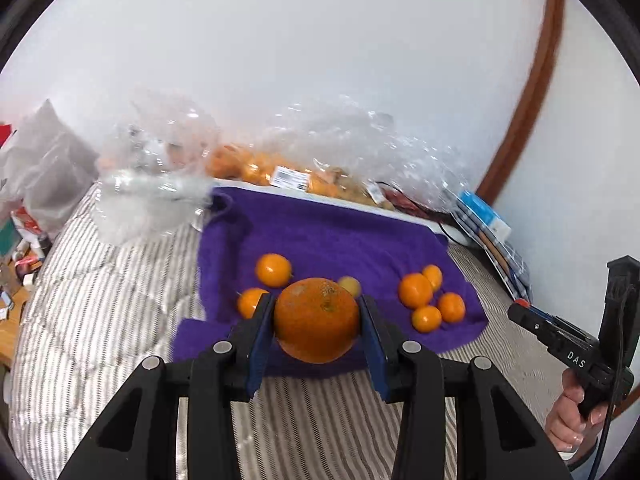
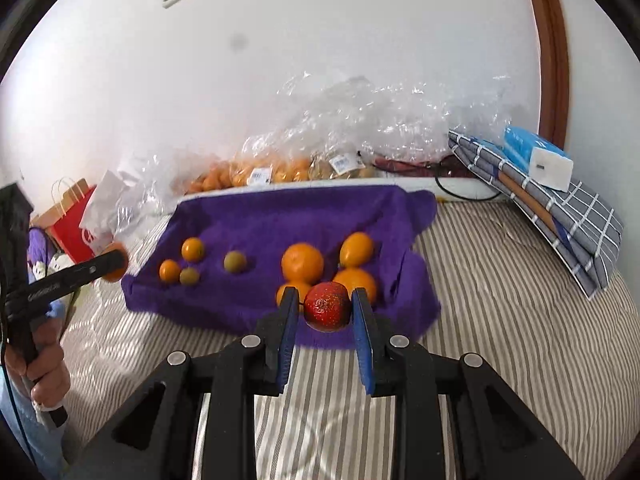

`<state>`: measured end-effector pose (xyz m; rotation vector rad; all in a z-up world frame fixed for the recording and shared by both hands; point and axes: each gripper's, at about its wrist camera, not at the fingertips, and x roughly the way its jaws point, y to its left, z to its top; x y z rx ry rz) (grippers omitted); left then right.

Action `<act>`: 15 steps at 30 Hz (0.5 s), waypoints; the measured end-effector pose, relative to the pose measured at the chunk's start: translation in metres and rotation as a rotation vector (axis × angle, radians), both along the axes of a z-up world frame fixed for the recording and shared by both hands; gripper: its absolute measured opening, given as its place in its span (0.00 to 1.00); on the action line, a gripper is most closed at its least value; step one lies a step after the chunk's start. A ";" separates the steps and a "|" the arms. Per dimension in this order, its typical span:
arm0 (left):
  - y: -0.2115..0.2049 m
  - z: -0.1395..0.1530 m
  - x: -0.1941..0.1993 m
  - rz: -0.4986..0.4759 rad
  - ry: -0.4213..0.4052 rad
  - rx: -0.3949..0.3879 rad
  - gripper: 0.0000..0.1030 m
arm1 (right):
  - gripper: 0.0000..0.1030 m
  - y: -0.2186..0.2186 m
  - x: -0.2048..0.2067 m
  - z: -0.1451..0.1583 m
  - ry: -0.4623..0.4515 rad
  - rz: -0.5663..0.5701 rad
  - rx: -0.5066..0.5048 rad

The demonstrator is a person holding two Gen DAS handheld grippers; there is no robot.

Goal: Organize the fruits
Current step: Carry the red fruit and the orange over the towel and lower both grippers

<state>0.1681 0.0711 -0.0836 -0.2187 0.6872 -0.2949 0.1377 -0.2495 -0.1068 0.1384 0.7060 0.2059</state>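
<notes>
Counts, right wrist view: on the purple towel (image 2: 280, 220) lie four orange fruits at right (one (image 2: 302, 262) largest), two small orange fruits (image 2: 193, 249) at left, and two greenish-yellow ones (image 2: 235, 261). One orange (image 1: 317, 320) and one red fruit (image 2: 327, 306) are off the towel, each in a gripper.

Containers: clear plastic bags (image 2: 280, 170) along the wall behind the towel hold many orange fruits, too crumpled to count; white labels show on them. A red paper bag (image 2: 72, 224) stands at far left; contents not visible. Towel lies on a striped bed (image 2: 500, 280). A folded checked cloth (image 2: 560, 208) at right carries a blue-and-white pack (image 2: 536, 156).

Left gripper (image 1: 317, 322): fingers (image 1: 260, 344) part-way spread and pinching the orange, which sits between the pads, above the towel's near edge.

Right gripper (image 2: 326, 312): fingers (image 2: 286, 336) drawn in, pinching the red fruit between the pads, over the towel's near edge and in front of the right-hand group of four.

A hand grips each handle.
</notes>
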 end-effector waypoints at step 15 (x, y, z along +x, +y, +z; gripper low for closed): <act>-0.040 0.007 0.084 0.087 -0.029 0.007 0.38 | 0.26 0.005 0.091 0.023 -0.038 0.032 0.025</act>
